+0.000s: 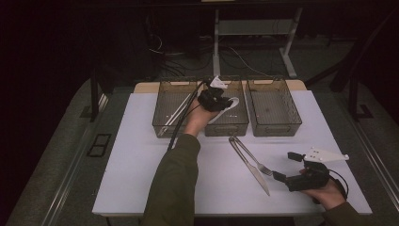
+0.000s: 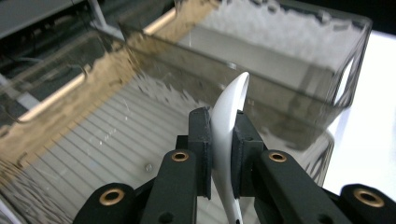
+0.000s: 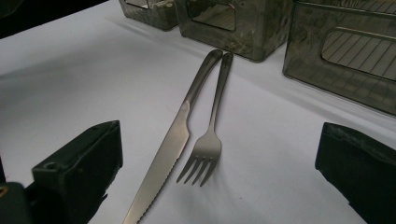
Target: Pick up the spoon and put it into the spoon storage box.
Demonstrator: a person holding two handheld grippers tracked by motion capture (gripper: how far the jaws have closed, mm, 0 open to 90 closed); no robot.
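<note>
My left gripper (image 1: 217,100) hovers over the middle smoked-plastic bin (image 1: 227,130) at the back of the white table. In the left gripper view its jaws (image 2: 219,140) are shut on a white spoon (image 2: 227,109), held edge-on above the bin's ribbed floor (image 2: 116,140); that spoon (image 1: 229,106) curves to the right of the hand. My right gripper (image 1: 286,165) rests at the table's front right, open, nothing between its jaws (image 3: 222,154). Just left of it lie a steel knife (image 1: 249,165) and fork (image 1: 256,162) side by side; the knife (image 3: 170,149) and fork (image 3: 208,147) point their handles toward the bins.
A left bin (image 1: 162,128) holds long pale utensils leaning on its wall. A right bin (image 1: 276,130) stands beside the middle one. The white table (image 1: 136,179) ends at a dark floor with cables and desk legs behind.
</note>
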